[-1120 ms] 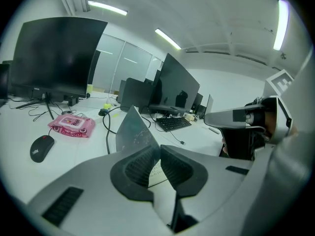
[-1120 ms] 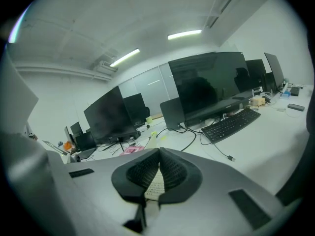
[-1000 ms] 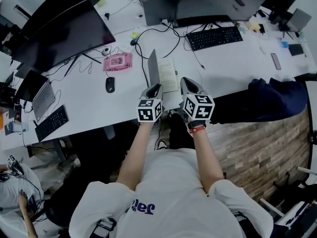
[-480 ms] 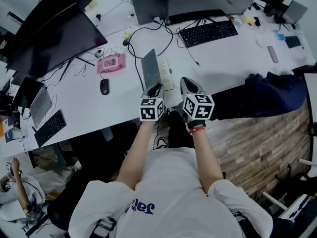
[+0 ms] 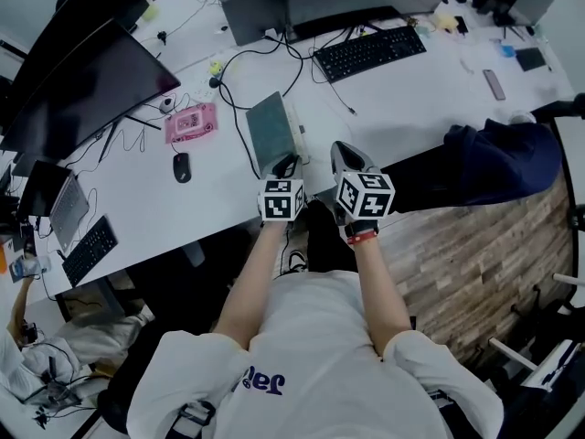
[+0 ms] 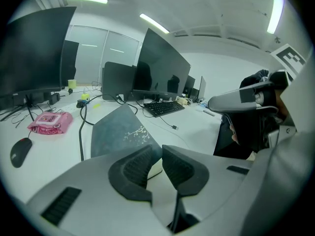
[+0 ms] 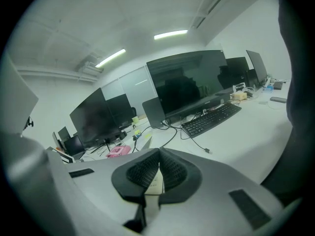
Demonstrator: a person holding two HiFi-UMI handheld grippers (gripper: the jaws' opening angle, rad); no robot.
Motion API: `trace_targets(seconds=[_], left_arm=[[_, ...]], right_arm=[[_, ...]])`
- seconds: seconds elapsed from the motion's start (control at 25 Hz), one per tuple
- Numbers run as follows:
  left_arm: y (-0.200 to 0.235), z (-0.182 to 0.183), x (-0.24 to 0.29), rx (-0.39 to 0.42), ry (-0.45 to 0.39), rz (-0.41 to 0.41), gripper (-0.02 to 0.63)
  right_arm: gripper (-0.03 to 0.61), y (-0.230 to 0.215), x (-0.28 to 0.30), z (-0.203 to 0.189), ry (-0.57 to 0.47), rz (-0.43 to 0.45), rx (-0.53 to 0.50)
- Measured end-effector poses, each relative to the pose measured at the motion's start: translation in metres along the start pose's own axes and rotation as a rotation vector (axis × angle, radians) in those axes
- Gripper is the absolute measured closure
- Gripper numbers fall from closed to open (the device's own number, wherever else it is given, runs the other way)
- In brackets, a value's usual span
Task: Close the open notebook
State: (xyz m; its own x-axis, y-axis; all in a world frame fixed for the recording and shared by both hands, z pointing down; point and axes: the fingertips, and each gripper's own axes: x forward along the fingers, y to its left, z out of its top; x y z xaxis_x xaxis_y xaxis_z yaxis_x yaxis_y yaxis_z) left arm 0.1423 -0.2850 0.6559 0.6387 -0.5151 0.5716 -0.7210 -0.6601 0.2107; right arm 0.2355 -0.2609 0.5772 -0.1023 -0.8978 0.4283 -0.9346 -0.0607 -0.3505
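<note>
Notebook almost shut, left claw letting go of the cover.

The grey notebook (image 5: 272, 132) lies on the white desk (image 5: 411, 108), right of a pink pouch (image 5: 190, 123), with its flower-printed cover tipped low over the pages. The left gripper (image 6: 156, 154) sits at the cover's near edge. Its jaws are partway apart and have just been opening, the pads are clear of the cover, and the cover's corner shows through the gap. The right gripper (image 7: 158, 167) is just beside the notebook's right edge, jaws closed tip to tip. A pale page shows beneath its pads, but I can't tell whether it's pinched or only lying behind them.
</note>
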Motion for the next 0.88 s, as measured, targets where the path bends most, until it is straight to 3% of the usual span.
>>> trace_targets(seconds=[0.4,0.88], left_arm=[[-0.009,-0.019,0.027,0.076,0.068,0.004,0.535],[-0.011,-0.054,0.062,0.058,0.157,-0.013,0.533]], right_arm=[[0.565,-0.013,0.003,-0.008,0.019,-0.025,0.021],[0.565,-0.034,0.003,-0.012,0.032,-0.050,0.040]])
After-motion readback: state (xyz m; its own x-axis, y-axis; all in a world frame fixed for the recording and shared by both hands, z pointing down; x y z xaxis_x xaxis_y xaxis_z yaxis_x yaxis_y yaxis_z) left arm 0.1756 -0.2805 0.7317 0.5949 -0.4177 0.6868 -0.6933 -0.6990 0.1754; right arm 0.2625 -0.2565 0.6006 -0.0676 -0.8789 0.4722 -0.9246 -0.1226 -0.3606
